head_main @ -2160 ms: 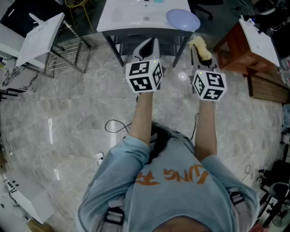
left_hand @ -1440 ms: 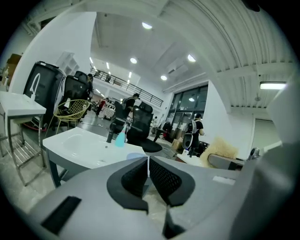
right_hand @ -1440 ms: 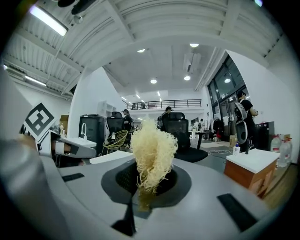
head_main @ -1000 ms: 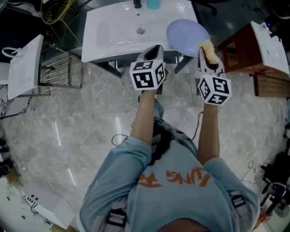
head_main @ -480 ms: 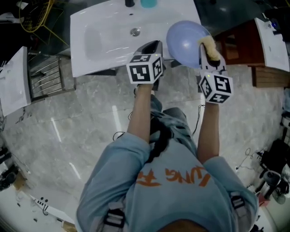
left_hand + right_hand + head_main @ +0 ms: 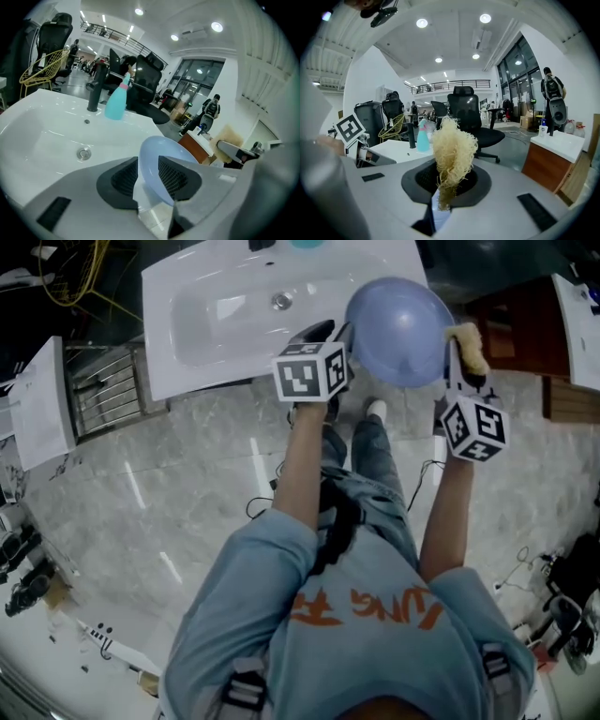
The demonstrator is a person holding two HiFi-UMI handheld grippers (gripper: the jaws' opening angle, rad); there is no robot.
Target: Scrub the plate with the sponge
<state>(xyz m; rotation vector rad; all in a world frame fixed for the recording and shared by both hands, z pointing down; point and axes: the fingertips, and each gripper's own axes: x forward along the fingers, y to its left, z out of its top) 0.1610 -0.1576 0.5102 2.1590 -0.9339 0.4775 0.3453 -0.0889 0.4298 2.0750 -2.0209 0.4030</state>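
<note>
Both hands have come forward and down to the white sink [image 6: 187, 352] from well back over the floor. The left gripper [image 6: 328, 334], shut on the approach, has just been opening its jaws. They now stand moderately wide with the near rim of the pale blue plate [image 6: 398, 329] between them; in the left gripper view the rim [image 6: 164, 150] sits in the gap between the ribbed pads, and I see no pad pressing on it, so the plate looks bracketed rather than gripped. This reads as the step of taking hold of the plate; scrubbing has not begun.

The plate lies just ahead of the left gripper and slightly to its right, on the sink's front right corner and overhanging it; the drain [image 6: 84, 153] and a teal spray bottle [image 6: 116, 103] lie beyond, to that gripper's left.

The right gripper [image 6: 459, 362] is clamped on the yellow fibrous sponge [image 6: 452, 150], whose tuft stands up past the fingertips; the plate's right rim lies just to that gripper's left, and whether the sponge [image 6: 468, 345] touches it I cannot tell.

Both forearms reach forward, roughly parallel; the left gripper points down at the rim, the right one nearer level, marker cubes facing upward.
</note>
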